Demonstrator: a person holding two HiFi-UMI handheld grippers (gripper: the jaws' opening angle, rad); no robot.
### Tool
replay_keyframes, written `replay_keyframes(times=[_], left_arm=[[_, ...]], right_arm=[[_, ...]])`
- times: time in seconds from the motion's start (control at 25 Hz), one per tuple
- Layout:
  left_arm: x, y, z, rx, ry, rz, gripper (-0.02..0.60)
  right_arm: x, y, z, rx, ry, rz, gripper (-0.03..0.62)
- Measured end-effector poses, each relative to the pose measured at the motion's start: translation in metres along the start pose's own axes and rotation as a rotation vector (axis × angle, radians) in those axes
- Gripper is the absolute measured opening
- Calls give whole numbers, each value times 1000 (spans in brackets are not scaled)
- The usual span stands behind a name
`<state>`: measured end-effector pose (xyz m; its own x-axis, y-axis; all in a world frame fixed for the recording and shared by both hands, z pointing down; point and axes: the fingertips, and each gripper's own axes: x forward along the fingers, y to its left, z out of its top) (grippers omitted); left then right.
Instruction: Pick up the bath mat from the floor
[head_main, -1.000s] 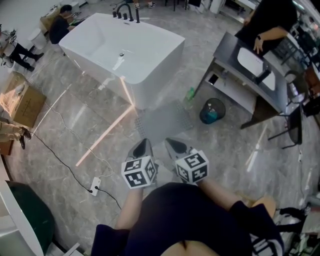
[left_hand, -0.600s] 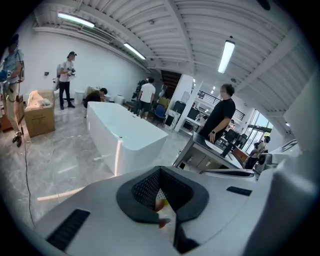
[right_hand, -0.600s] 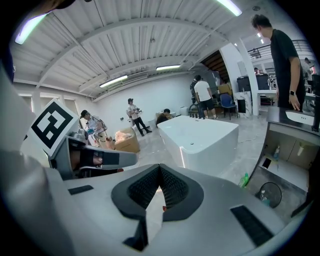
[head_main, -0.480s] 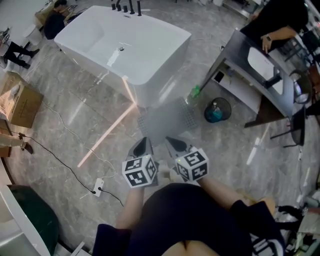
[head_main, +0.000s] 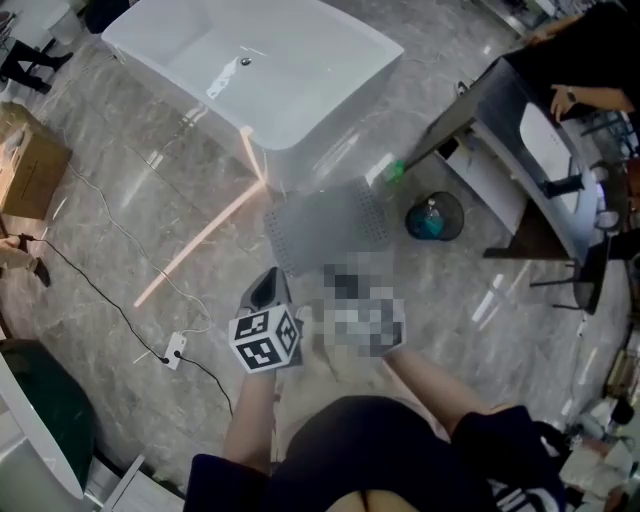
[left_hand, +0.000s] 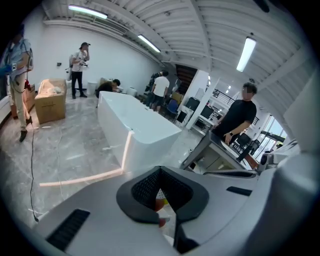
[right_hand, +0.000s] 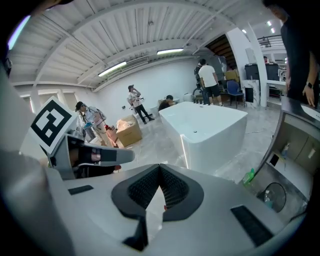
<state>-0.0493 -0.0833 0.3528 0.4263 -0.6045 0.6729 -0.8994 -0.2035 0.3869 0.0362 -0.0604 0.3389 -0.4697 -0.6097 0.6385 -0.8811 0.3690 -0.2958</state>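
Note:
The grey perforated bath mat (head_main: 330, 225) lies flat on the marble floor, just in front of the white bathtub (head_main: 250, 70). My left gripper (head_main: 266, 280) hovers short of the mat's near left corner, its marker cube behind it; the jaws stand shut and empty. In the head view a blurred patch covers my right gripper, which sits beside the left one, near the mat's front edge. In the left gripper view the left gripper (left_hand: 159, 170) has its tips together, and so does the right gripper (right_hand: 160, 167) in its own view. Neither gripper view shows the mat.
A green bottle (head_main: 393, 172) and a round bin (head_main: 432, 218) stand right of the mat by a dark vanity table (head_main: 500, 130), where a person stands. A cable with a power strip (head_main: 175, 350) runs along the floor at left. A cardboard box (head_main: 30, 165) sits far left.
The view has closed in on the mat, which now looks larger and nearer. Both grippers have come forward toward its near edge. Their jaws stay shut.

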Motion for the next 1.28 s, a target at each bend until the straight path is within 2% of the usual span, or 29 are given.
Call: replay_keyframes(times=[0.32,0.56,0.92,1.08,1.28], left_arm=[[61,52,-25,-96,8,92,-6],[113,96,-66,-163,29,159,-6],[196,170,-160,-259,104,232,-6],[222,199,-208,-309,142,245,-6],[249,229,-252,-324,171,250,-6]], right_arm=[[81,-31,-32,-46,107,58,12],[142,-62,-80,-46,177,66,12],[256,-91,-189,-43,276,73,12],[304,-102,-243,-50,344,45,12],[356,-112,-300,-51,396,31,12]])
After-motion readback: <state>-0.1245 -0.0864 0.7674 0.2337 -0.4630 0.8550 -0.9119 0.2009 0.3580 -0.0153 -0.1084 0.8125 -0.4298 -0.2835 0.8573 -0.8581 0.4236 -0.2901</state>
